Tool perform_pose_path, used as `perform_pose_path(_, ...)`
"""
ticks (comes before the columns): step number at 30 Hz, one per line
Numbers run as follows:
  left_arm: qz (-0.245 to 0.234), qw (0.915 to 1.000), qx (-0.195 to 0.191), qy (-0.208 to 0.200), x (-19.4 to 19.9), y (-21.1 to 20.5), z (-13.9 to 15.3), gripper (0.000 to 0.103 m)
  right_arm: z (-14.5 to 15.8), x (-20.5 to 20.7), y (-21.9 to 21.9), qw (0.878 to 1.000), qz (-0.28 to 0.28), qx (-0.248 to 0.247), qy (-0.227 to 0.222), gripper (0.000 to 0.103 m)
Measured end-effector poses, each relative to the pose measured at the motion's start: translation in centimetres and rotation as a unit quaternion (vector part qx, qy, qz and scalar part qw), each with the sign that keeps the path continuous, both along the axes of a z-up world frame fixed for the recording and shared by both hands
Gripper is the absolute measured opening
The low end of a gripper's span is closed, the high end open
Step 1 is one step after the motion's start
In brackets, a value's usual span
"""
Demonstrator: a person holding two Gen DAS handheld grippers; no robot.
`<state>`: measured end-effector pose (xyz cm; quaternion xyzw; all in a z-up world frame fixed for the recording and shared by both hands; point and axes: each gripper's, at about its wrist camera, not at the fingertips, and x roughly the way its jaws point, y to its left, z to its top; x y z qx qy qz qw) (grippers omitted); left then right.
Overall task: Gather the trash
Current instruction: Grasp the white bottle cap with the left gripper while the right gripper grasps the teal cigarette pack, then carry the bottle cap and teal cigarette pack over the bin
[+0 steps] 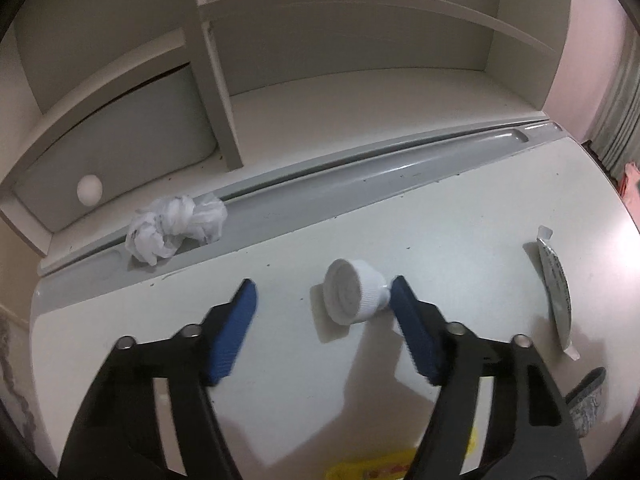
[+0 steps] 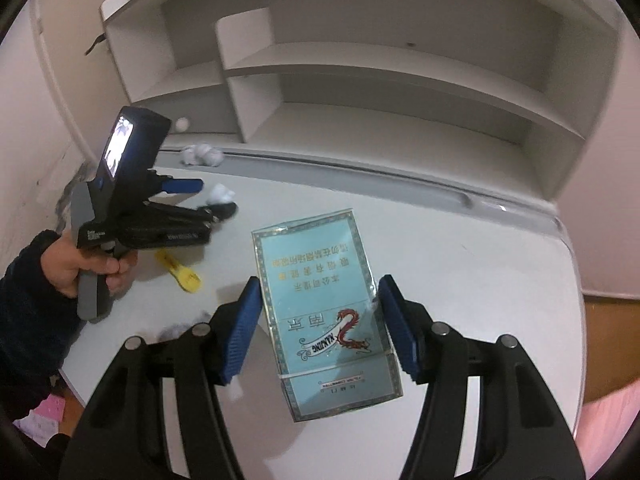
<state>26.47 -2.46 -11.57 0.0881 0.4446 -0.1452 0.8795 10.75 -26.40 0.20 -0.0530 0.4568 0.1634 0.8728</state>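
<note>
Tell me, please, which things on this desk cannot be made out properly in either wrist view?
- Yellow wrapper: left wrist view, cut off by the bottom edge and hidden behind the left gripper; its print is unreadable.
- Grey item: left wrist view, at the dim right rim, too blurred to identify.
- White cap: right wrist view, small and motion-blurred beside the left gripper's fingers.
- Cigarette pack: right wrist view, its underside is hidden.

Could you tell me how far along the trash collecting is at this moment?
Nothing visibly finished; no bin in view. In hand: the right gripper is clamped on the blue cigarette pack. The left gripper is open, one pad touching the white cap, not gripped. Left on the desk: crumpled tissue, foil sachet, yellow wrapper.
</note>
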Motion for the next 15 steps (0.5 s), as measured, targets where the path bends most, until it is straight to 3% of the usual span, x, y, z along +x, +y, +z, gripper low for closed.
perform_pose_path(2, 0.003, 1.0, 0.004, -0.001, -0.3, -0.6, 0.2, 0.029, 0.1, -1.1, -1.9, 1.0, -0.017, 0.001, -0.004, 0.059)
perform_pose_path(9, -0.019, 0.9997, -0.003, -0.017, -3.1, -5.1, 3.0, 0.029, 0.7, -7.2, -11.5, 0.993, -0.119, 0.015, -0.02, 0.059)
perform_pose_path(15, -0.124, 0.9907, -0.031, -0.046, -9.2, -16.6, 6.5, 0.029, -0.5, -15.0, -22.2, 0.962, -0.268, 0.003, -0.046, 0.059)
